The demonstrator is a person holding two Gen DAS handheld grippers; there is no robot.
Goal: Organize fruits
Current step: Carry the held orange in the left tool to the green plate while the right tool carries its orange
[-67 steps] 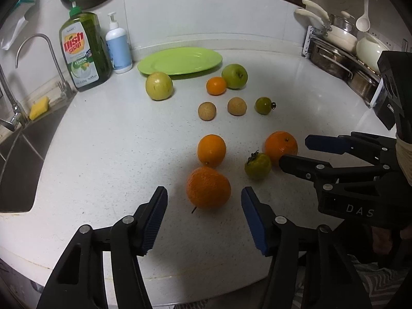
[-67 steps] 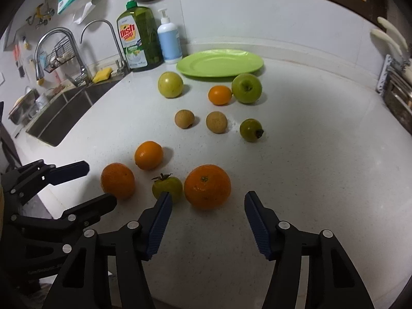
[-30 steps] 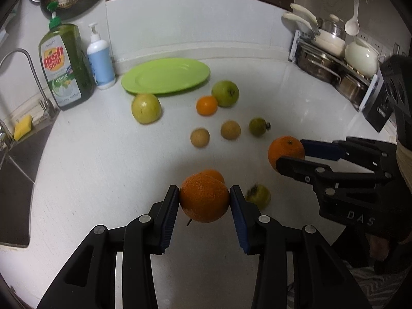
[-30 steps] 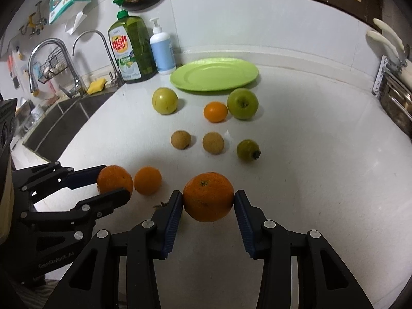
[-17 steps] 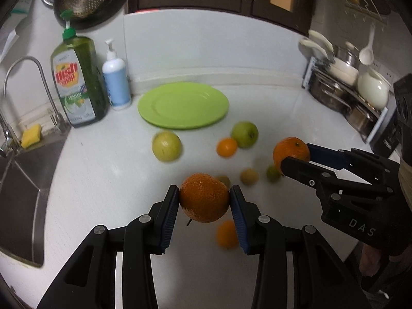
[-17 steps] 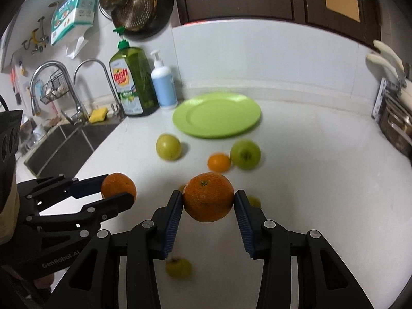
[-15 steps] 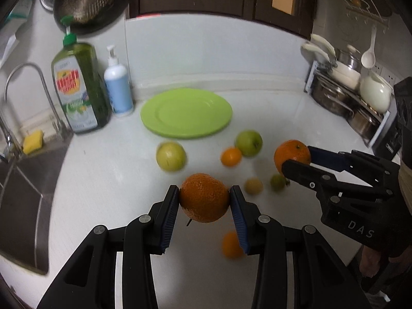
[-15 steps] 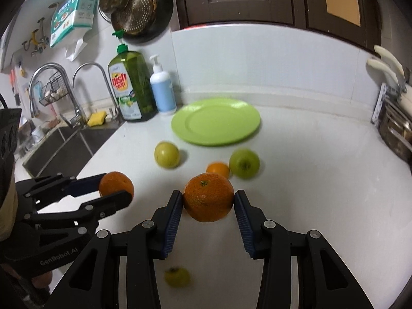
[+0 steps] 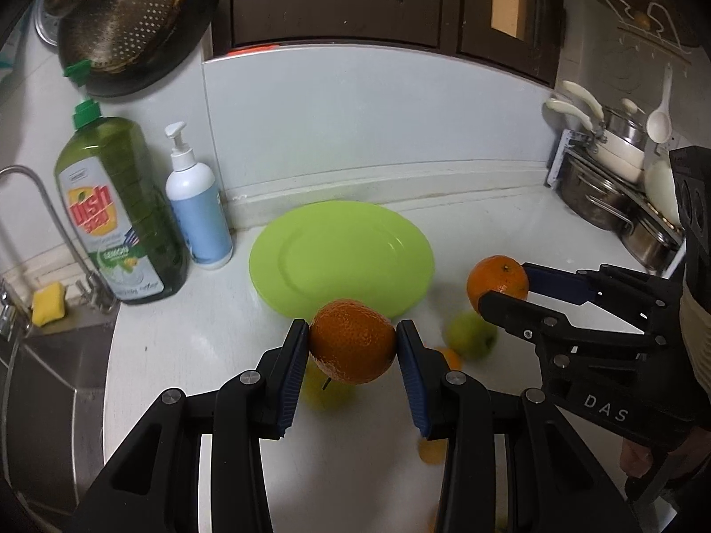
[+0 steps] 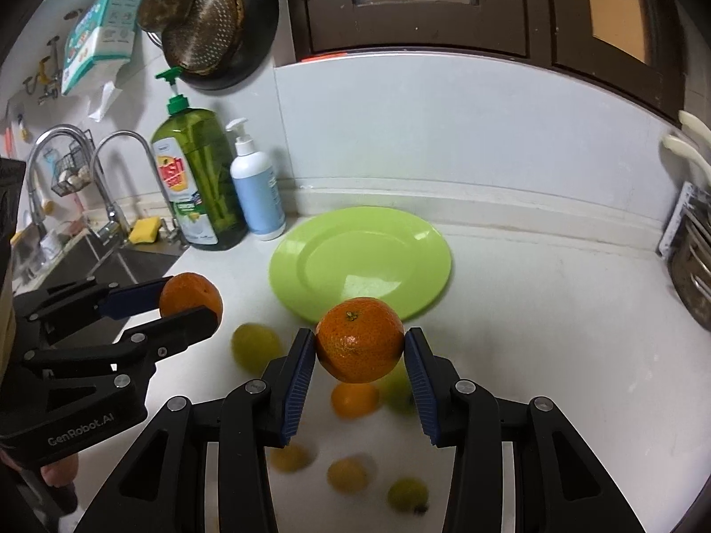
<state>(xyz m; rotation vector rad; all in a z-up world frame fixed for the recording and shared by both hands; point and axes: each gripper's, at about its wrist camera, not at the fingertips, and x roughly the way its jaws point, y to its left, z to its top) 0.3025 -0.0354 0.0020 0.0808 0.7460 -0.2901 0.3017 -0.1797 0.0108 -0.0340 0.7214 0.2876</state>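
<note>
My left gripper (image 9: 353,348) is shut on a large orange (image 9: 352,340), held in the air just short of the green plate (image 9: 341,257). My right gripper (image 10: 360,351) is shut on a second large orange (image 10: 360,345), also near the plate (image 10: 361,262). Each gripper shows in the other's view: the right one (image 9: 504,285) with its orange (image 9: 497,282), the left one (image 10: 191,300) with its orange (image 10: 190,295). Below, blurred, lie a green apple (image 9: 471,336), a yellow-green fruit (image 10: 256,347), a small orange (image 10: 354,399) and other small fruits.
A green dish soap bottle (image 9: 116,217) and a white pump bottle (image 9: 199,217) stand left of the plate against the wall. A sink (image 9: 40,382) with its tap (image 10: 113,177) is at the left. Pots on a rack (image 9: 622,204) fill the right corner.
Both grippers have lifted their oranges off the counter and carried them forward towards the green plate. The loose fruits have slid down and under the grippers in view.
</note>
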